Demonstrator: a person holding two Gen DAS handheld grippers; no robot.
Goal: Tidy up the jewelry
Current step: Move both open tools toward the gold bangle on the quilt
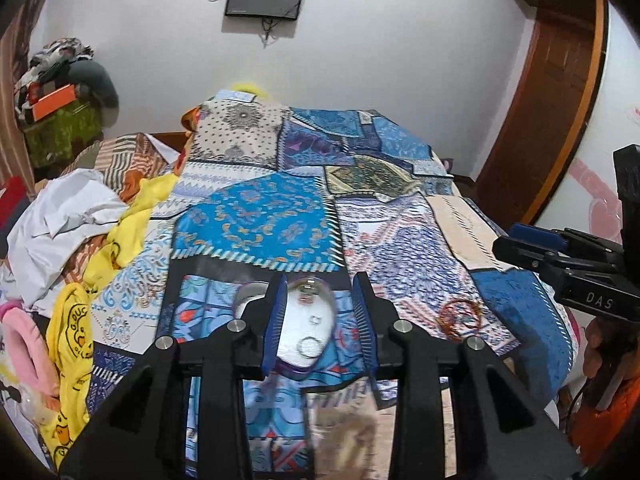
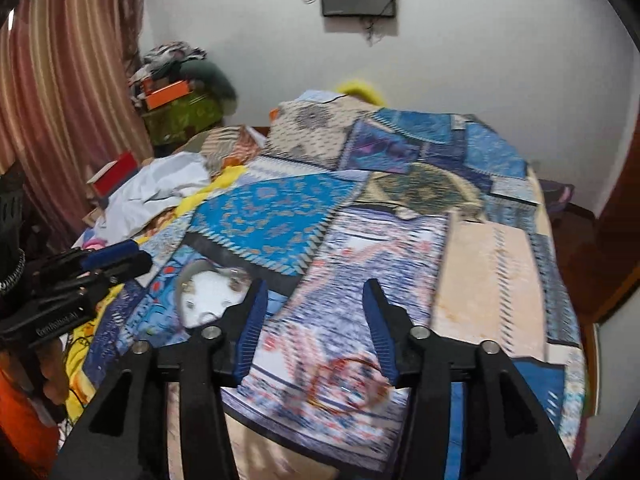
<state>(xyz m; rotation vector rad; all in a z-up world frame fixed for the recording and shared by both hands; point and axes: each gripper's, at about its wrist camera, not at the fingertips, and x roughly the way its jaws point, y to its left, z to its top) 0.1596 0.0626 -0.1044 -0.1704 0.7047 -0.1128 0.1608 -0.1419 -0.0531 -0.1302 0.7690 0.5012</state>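
Right wrist view: tangle of thin red and orange wire bangles (image 2: 348,384) on blue patchwork bedspread (image 2: 400,240), low between spread fingers of right gripper (image 2: 316,328), jaws wide, nothing held. No clear long axis; loops overlapped, count uncertain through motion blur. Left wrist view: same bangles (image 1: 460,318) off to the right, so right gripper judged nearer. Clear domed oval plastic case with white lining (image 1: 306,320) between parted fingers of left gripper (image 1: 320,320), untouched; small silver rings (image 1: 309,346) inside. Case's near edge hidden by gripper body.
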